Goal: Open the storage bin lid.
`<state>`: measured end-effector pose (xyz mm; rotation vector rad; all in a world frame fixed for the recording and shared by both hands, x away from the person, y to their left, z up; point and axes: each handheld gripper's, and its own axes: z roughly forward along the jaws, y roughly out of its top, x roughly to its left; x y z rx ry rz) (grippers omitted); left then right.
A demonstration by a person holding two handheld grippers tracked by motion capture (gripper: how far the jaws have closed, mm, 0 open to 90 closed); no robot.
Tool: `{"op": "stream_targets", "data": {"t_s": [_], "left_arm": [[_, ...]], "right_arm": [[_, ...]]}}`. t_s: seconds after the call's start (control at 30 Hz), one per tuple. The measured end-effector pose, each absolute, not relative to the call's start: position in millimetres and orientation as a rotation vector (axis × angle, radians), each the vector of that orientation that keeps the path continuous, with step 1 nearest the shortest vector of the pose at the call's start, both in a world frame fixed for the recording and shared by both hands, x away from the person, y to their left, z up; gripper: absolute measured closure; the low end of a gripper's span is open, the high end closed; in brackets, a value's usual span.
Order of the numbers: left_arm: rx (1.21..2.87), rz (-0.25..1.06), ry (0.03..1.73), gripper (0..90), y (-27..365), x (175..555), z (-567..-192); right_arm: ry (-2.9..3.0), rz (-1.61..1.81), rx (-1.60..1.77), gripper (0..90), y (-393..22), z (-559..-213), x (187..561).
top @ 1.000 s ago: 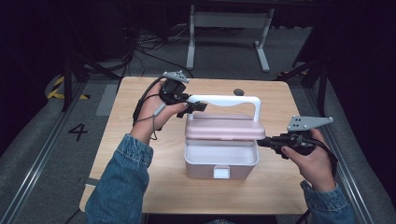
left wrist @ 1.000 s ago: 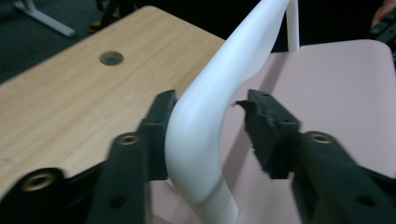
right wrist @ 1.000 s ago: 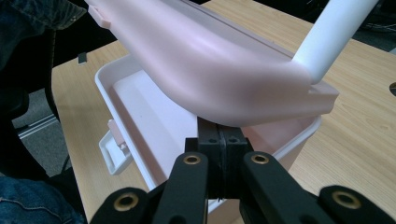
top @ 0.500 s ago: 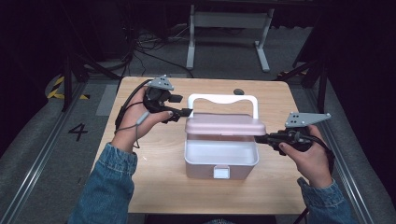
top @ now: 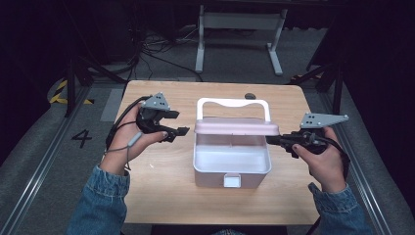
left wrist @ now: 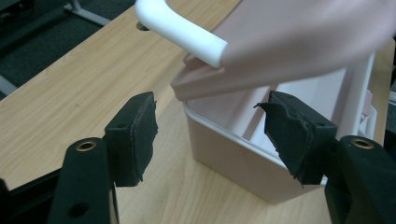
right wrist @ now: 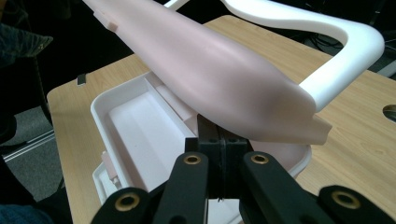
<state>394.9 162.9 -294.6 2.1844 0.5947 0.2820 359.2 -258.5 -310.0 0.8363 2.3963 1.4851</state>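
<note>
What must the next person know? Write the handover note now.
Left gripper: open. Its jaws have just been opening, with nothing between them, and it sits off the left end of the box.
Right gripper: shut, with its tips at the right end of the lid. A pinch cannot be told.
Box: mid table, inside looks bare.
Done: lid half raised.
Left: probably swing it fully open.
</note>
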Motion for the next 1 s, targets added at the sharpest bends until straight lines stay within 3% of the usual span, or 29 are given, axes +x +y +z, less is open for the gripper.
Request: {"op": "stream_targets", "data": {"t_s": [0.47,0.67,1.0], "left_arm": [[2.199,0.303,0.463,32.8,127.7,393.0,-299.5],[2.168,0.367,0.425,35.9,113.1,395.4,-294.5],[2.126,0.35,0.354,42.2,102.2,402.6,-293.6]], "right_arm": [[2.367,1.529,0.853,90.0,-261.4,-306.7,362.4],[2.367,1.535,0.869,90.0,-262.9,-306.7,362.7],[2.358,1.559,0.893,90.0,-266.6,-306.5,362.3]]}}
